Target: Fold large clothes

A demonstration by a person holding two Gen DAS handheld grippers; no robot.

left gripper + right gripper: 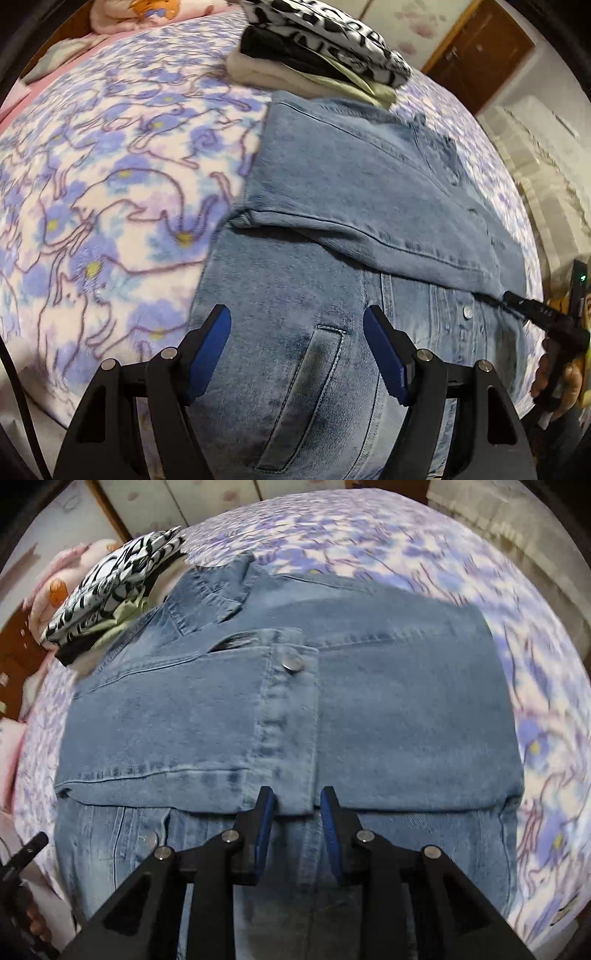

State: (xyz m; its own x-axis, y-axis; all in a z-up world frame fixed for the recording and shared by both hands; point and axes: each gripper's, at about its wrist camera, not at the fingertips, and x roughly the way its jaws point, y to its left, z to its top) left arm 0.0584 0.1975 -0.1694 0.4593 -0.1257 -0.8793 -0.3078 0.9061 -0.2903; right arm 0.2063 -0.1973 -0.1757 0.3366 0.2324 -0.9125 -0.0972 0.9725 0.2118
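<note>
My left gripper (297, 354) hangs over the near, lower front of the denim jacket (351, 206), jaws wide apart and empty, a slanted welt pocket (306, 398) showing between them; it points steeply down, above the cloth as far as I can tell. The jacket lies spread on the floral blanket (103, 177), collar (210, 590) toward the far stack of folded clothes (325, 51), and its long axis runs away from me. Both sleeves are already folded across the chest. To the right, my right gripper (297, 808) is the nearer tool to the cuff (288, 731): jaws narrow but parted, straddling its near edge, not visibly clamping. I judge the hem comes next.
</note>
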